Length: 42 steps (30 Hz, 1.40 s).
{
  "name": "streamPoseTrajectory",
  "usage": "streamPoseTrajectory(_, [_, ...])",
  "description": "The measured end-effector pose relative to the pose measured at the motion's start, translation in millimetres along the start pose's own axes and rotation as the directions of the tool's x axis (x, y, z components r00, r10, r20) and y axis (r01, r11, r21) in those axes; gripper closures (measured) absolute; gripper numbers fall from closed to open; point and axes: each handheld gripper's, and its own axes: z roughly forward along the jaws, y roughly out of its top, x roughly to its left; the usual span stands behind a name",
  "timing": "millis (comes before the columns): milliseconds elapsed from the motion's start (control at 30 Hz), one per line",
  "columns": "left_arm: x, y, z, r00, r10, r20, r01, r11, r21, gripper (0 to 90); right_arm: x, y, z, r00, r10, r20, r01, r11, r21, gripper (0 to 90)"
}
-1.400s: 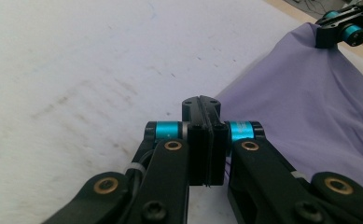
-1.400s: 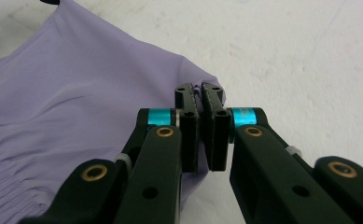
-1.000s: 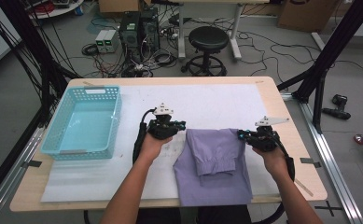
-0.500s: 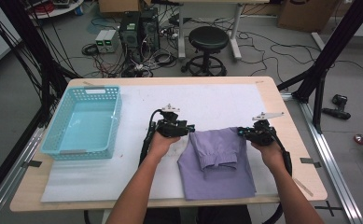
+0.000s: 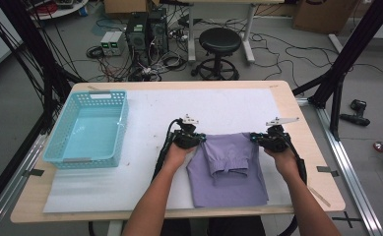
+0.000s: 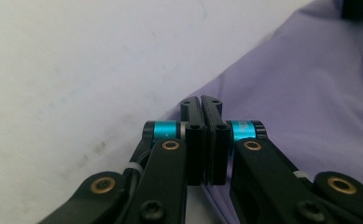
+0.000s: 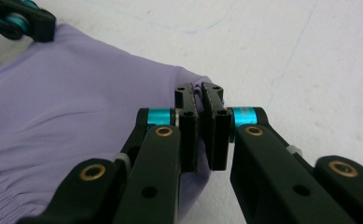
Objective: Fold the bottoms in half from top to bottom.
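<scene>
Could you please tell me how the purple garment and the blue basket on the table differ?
The folded, soft purple fabric garment lies flat, while the rigid light-blue plastic lattice basket stands with raised walls. The garment is pinched at its far corners by the left hand-held gripper and right hand-held gripper; the basket is untouched. Both rest on the white mat.

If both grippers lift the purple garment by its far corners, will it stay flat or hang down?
The purple garment is thin, folded cloth, so it would probably sag and unfold. It looks light. The left gripper and right gripper pinch only its corners, so slipping seems possible.

Smooth matt lilac cloth garment point(image 5: 231, 169) lies on white, faintly scuffed table cover point(image 5: 228, 105).
</scene>
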Motion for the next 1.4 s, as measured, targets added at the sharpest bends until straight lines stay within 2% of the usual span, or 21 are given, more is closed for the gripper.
streamPoseTrajectory(100, [8.7,7.6,-3.7,1.0000,-0.007,0.005,0.008,0.9994,-0.035,88.1,-2.5,5.5,4.3,1.0000,0.003,0.007,-0.002,1.000,-0.006,86.0])
streamPoseTrajectory(167, [14.4,12.9,-5.1,0.9999,0.006,0.011,-0.005,0.9987,-0.051,88.1,-3.0,10.6,7.0,0.9999,0.009,0.012,-0.009,1.000,-0.016,86.0])
streamPoseTrajectory(200, [16.8,14.4,-5.6,0.9999,-0.003,0.017,0.004,0.9976,-0.069,88.0,-3.2,13.4,8.5,0.9998,0.008,0.019,-0.007,1.000,-0.023,86.0])
streamPoseTrajectory(267, [21.5,15.4,-5.4,0.9997,-0.010,0.023,0.011,0.9971,-0.075,88.0,-3.6,17.9,11.6,0.9995,0.010,0.029,-0.009,0.999,-0.043,85.9])
streamPoseTrajectory(333, [25.4,15.3,-4.7,0.9997,-0.010,0.021,0.012,0.9957,-0.092,87.9,-5.2,21.3,15.9,0.9994,0.013,0.032,-0.012,0.999,-0.032,85.9])
streamPoseTrajectory(433, [27.9,14.2,-4.4,1.0000,-0.006,0.008,0.006,0.9946,-0.104,87.2,-5.2,23.0,23.0,0.9986,0.017,0.049,-0.015,0.999,-0.047,84.7])
streamPoseTrajectory(467, [28.1,14.2,-4.8,1.0000,-0.003,-0.007,0.002,0.9945,-0.104,84.1,-4.9,22.4,25.0,0.9983,0.023,0.054,-0.021,0.999,-0.040,80.9])
streamPoseTrajectory(533, [30.9,14.6,-8.4,0.9981,-0.056,-0.024,0.053,0.9916,-0.118,62.1,-5.2,20.9,27.6,0.9977,0.032,0.060,-0.031,0.999,-0.016,62.4])
streamPoseTrajectory(567, [31.8,14.5,-11.6,0.9974,-0.068,-0.024,0.064,0.9900,-0.126,56.5,-5.7,20.2,26.6,0.9973,0.042,0.060,-0.041,0.999,-0.013,56.8])
streamPoseTrajectory(667, [31.3,13.1,-22.6,0.9947,-0.095,-0.039,0.088,0.9831,-0.161,46.3,-4.2,18.8,17.6,0.9969,0.053,0.058,-0.050,0.997,-0.058,50.1])
streamPoseTrajectory(767, [31.0,9.8,-34.0,0.9930,-0.110,-0.042,0.100,0.9759,-0.194,32.3,1.8,19.5,9.3,0.9991,0.026,0.035,-0.024,0.997,-0.072,49.1])
streamPoseTrajectory(867, [30.8,5.1,-46.3,0.9954,-0.092,-0.026,0.084,0.9697,-0.229,28.9,11.3,18.5,5.0,1.0000,0.003,0.007,-0.003,0.996,-0.093,47.7])
streamPoseTrajectory(933, [30.2,1.2,-54.4,0.9963,-0.078,-0.034,0.068,0.9663,-0.248,22.7,19.0,16.4,5.9,0.9996,-0.017,-0.022,0.015,0.996,-0.092,46.7])
streamPoseTrajectory(1033, [30.0,-3.2,-64.2,0.9972,-0.069,-0.030,0.059,0.9648,-0.256,22.5,33.1,13.6,12.2,0.9967,-0.046,-0.067,0.041,0.997,-0.069,43.9])
streamPoseTrajectory(1167, [30.4,-12.6,-75.5,0.9971,-0.066,-0.039,0.053,0.9613,-0.270,23.6,50.8,14.6,25.3,0.9919,-0.093,-0.087,0.090,0.995,-0.038,42.5])
streamPoseTrajectory(1233, [32.3,-16.1,-80.4,0.9964,-0.081,-0.025,0.072,0.9621,-0.263,24.0,57.0,15.5,31.9,0.9898,-0.106,-0.095,0.104,0.994,-0.020,42.5])
streamPoseTrajectory(1267, [33.0,-17.5,-82.9,0.9962,-0.087,-0.005,0.083,0.9614,-0.263,24.0,60.0,15.4,36.1,0.9891,-0.105,-0.103,0.106,0.994,-0.003,42.5])
streamPoseTrajectory(1300, [32.7,-19.7,-86.1,0.9971,-0.076,-0.002,0.073,0.9578,-0.278,24.2,62.7,14.9,40.4,0.9887,-0.108,-0.104,0.111,0.994,0.019,43.1])
streamPoseTrajectory(1400, [34.1,-22.6,-91.4,0.9974,-0.071,-0.008,0.066,0.9566,-0.284,26.3,69.3,8.6,50.0,0.9867,-0.127,-0.102,0.135,0.988,0.080,49.3])
